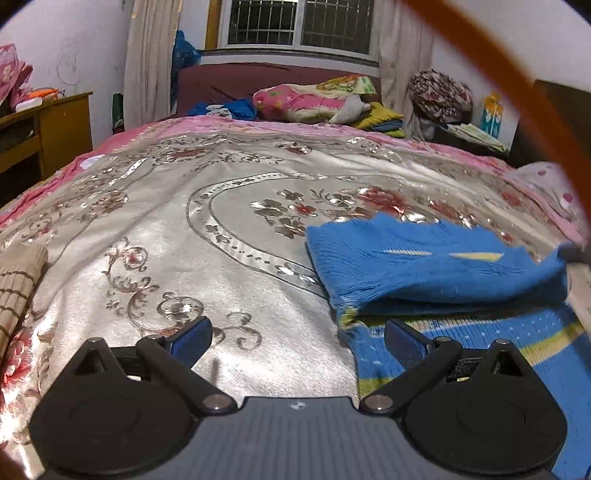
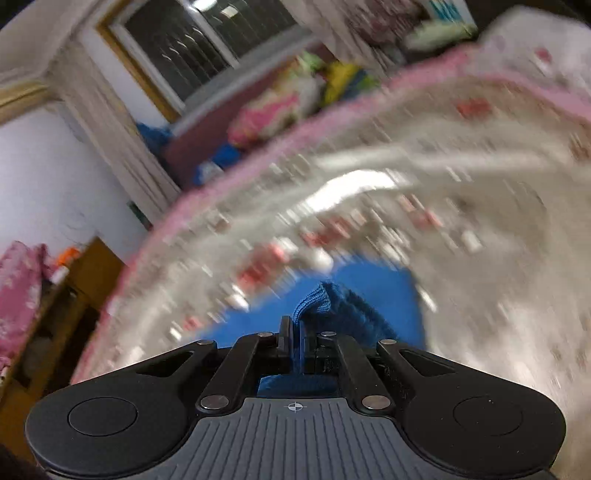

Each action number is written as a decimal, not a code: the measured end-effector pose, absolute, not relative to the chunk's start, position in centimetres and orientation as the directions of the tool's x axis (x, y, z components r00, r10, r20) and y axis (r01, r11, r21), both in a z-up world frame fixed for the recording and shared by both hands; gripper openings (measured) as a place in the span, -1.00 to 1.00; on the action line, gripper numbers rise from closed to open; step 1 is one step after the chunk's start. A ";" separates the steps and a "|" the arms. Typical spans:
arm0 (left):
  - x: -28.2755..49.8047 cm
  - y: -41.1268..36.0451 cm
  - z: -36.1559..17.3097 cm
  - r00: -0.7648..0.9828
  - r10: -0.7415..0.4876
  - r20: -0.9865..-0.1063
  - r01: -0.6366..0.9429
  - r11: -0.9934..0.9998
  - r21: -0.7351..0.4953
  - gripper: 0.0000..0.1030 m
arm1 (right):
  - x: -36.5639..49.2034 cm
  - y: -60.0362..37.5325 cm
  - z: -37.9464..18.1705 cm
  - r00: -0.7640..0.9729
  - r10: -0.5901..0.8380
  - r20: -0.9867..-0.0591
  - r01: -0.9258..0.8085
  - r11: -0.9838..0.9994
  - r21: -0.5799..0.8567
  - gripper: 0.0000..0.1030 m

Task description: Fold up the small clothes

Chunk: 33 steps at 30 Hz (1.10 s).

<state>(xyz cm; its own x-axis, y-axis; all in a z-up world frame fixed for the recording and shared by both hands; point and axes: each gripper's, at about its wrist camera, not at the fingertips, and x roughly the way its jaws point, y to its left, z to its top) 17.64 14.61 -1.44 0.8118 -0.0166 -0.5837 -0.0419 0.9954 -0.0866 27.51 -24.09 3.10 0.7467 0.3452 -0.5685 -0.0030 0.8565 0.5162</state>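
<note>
The 2 fingers of the right gripper (image 2: 298, 338) are pressed together on a bunched fold of the blue knit garment (image 2: 343, 295), which rises from between them toward 12 o'clock. The rest of that view is smeared by blur, with the silver floral bedspread (image 2: 461, 258) curving across it.

The left gripper (image 1: 299, 334) has its fingers spread wide with nothing between them. Its finger at 5 o'clock hangs over the garment's striped lower layer, while the finger at 7 o'clock is over bare bedspread.

In the left wrist view the garment lies on the bed at 3 to 4 o'clock, its upper layer doubled over the part with yellow and green bands. A beige striped cloth (image 1: 18, 288) sits at 9 o'clock, well apart. Pillows (image 1: 306, 101) lie at 12 o'clock beneath the barred window (image 1: 299, 24).
</note>
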 end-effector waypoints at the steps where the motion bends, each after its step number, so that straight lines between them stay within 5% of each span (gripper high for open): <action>1: 17.6 14.3 -1.4 0.813 -0.007 -0.583 -0.046 0.996 -0.076 1.00 | 27.4 -24.6 1.9 0.732 0.344 -0.587 0.019 0.852 0.523 -0.82; 6: 17.8 13.2 -0.6 0.812 0.008 -0.584 -0.045 0.998 -0.048 1.00 | 27.3 -26.7 -2.1 0.698 0.413 -0.585 0.105 0.749 0.654 -0.81; 15: 18.9 10.5 -0.2 0.796 -0.030 -0.604 0.029 1.000 -0.011 1.00 | 27.1 -28.9 -3.5 0.707 0.509 -0.491 0.146 0.574 0.805 -0.33; 20: 18.2 9.4 -0.1 0.792 -0.041 -0.610 0.055 0.998 0.004 1.00 | 26.6 -30.0 -3.0 0.701 0.564 -0.436 0.117 0.512 0.851 -0.33; 33: 18.3 5.6 1.0 0.788 -0.083 -0.611 0.125 0.992 0.026 1.00 | 26.8 -28.4 0.0 0.719 0.343 -0.605 -0.011 0.875 0.483 -0.33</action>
<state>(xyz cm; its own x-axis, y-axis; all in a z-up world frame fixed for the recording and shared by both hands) 18.33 5.63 1.02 0.7875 -0.0827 -0.6107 0.1245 0.9919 0.0263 26.76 -28.44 -0.02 0.7187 0.3430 -0.6049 -0.0110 0.8754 0.4833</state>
